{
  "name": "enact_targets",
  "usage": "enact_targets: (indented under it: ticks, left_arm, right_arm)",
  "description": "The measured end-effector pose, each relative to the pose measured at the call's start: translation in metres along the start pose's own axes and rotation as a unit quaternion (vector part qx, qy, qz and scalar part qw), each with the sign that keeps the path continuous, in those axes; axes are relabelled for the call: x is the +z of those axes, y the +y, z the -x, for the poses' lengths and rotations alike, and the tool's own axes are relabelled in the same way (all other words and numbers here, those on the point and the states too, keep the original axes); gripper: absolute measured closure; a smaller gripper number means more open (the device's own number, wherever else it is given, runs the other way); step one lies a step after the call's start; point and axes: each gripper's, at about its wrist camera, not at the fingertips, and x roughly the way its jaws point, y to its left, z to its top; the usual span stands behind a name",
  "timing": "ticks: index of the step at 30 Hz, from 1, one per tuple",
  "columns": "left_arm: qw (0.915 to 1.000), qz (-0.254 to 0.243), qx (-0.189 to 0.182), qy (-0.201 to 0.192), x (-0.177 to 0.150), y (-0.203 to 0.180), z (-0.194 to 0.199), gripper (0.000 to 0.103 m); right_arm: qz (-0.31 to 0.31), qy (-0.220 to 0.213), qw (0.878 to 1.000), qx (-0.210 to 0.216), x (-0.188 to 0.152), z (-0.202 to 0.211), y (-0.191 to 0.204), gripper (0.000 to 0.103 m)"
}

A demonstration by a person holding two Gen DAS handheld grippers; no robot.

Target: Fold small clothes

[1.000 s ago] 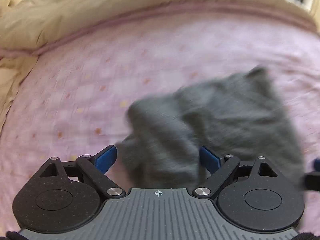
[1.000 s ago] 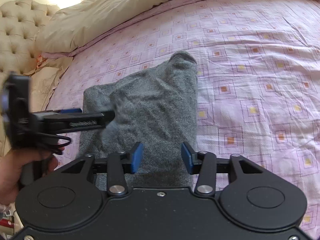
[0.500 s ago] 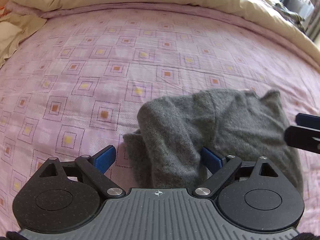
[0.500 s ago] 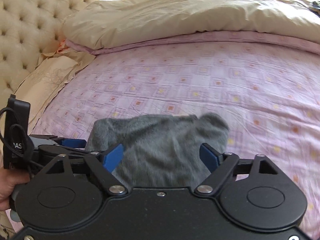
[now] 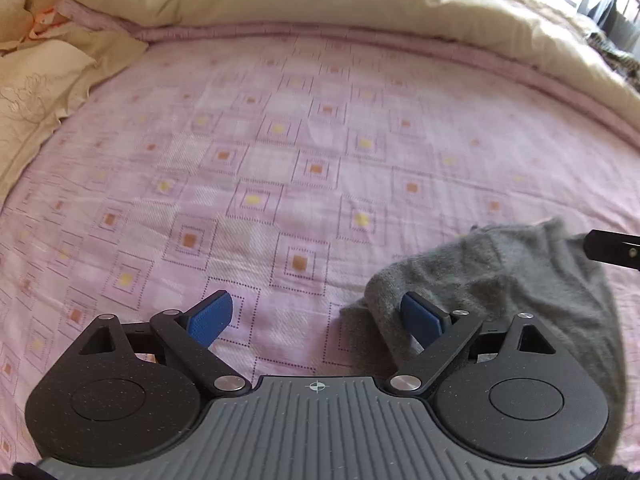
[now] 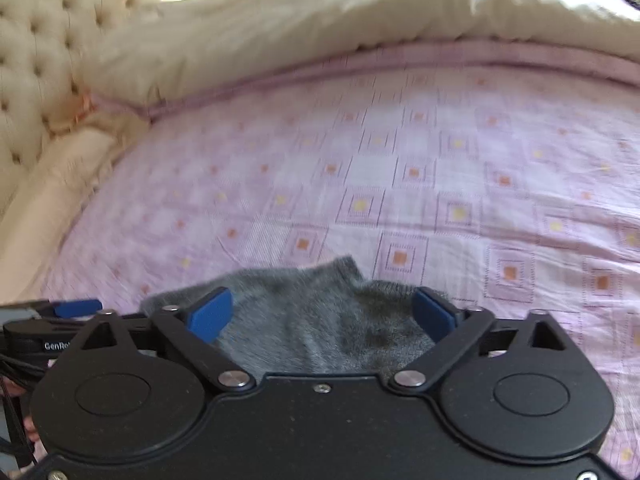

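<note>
Left gripper [image 5: 316,318] spread wide, holding nothing; grey knit garment [image 5: 500,280] beside its right finger, crumpled on pink patterned bedsheet [image 5: 280,152]. Right gripper [image 6: 320,314] also wide open, empty, garment under and between fingers. Cream duvet [image 6: 320,20] bunched beyond.

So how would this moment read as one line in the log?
task: fold small clothes | left gripper: open, beside grey garment | right gripper: open over garment | garment: rumpled on bedsheet
</note>
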Motion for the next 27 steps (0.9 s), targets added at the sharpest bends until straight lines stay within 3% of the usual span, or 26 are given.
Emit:
enact_targets:
  ticks: [5, 10, 16, 23, 27]
  left_arm:
    - [0.9987, 0.003, -0.046, -0.023, -0.024, -0.012, 0.04, 0.011]
    - [0.9964, 0.013, -0.081, 0.021, -0.063, -0.021, 0.046, 0.011]
    - [0.9941, 0.0, -0.09, 0.061, -0.096, -0.027, 0.04, 0.011]
    - [0.9903, -0.01, -0.113, 0.08, -0.097, -0.033, 0.018, 0.011]
    - [0.9836, 0.003, -0.15, 0.101, -0.089, -0.034, 0.001, 0.011]
  right_arm:
    - [-0.035, -0.032, 0.999, -0.019, -0.033, 0.041, -0.007, 0.0]
    - [-0.083, -0.02, 0.996, -0.029, -0.071, 0.061, -0.022, 0.0]
    - [-0.106, 0.001, 0.994, -0.034, -0.094, 0.069, -0.038, 0.0]
    - [-0.115, 0.011, 0.993, -0.017, -0.095, 0.064, -0.048, 0.0]
    - [-0.118, 0.017, 0.993, 0.003, -0.088, 0.05, -0.053, 0.0]
